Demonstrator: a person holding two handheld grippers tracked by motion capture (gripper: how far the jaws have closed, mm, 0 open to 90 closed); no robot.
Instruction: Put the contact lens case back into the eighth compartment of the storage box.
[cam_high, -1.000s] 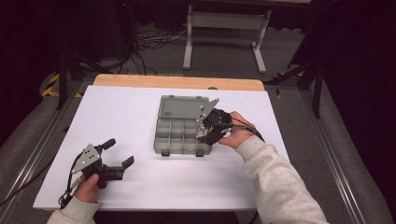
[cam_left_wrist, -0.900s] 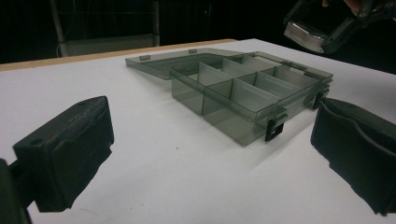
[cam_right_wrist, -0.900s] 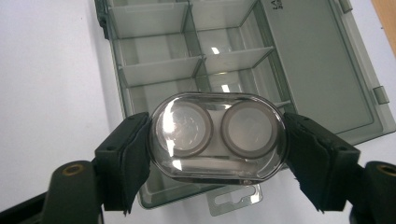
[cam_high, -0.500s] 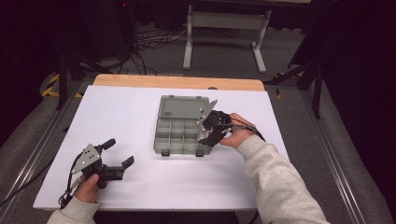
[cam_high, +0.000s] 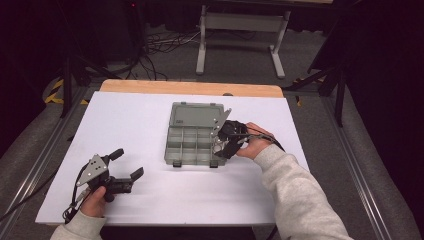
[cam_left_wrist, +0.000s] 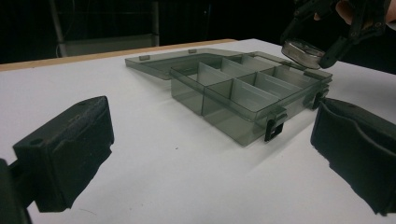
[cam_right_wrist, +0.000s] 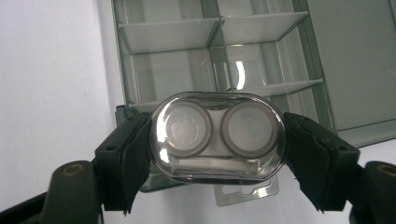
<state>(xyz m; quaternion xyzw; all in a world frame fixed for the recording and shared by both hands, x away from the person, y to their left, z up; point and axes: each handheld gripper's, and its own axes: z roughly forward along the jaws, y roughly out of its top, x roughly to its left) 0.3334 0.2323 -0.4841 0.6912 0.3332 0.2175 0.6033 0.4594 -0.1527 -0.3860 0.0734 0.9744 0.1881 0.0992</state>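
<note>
The clear oval case (cam_right_wrist: 217, 135), with two round wells side by side under its lid, sits clamped between the two black jaws of the right gripper (cam_right_wrist: 217, 140), which press on its two narrow ends. In the left gripper view the same case (cam_left_wrist: 302, 50) hangs just above the near right corner of the compartment box (cam_left_wrist: 247, 88), close to its rim but not resting in any compartment as far as can be told. From the high view, the right gripper (cam_high: 226, 141) is at the right edge of the box (cam_high: 192, 142), with the person's right hand (cam_high: 255, 145) behind it.

The compartment box is grey and see-through, divided into several compartments by thin walls, and its lid (cam_high: 196, 115) lies flat and open on the far side. It rests near the middle of the white table (cam_high: 130, 120).

The left gripper (cam_high: 125, 165) is well apart from the box, near the front left of the table, held low by the left hand (cam_high: 95, 200). Its jaws stand wide apart with nothing between them.
</note>
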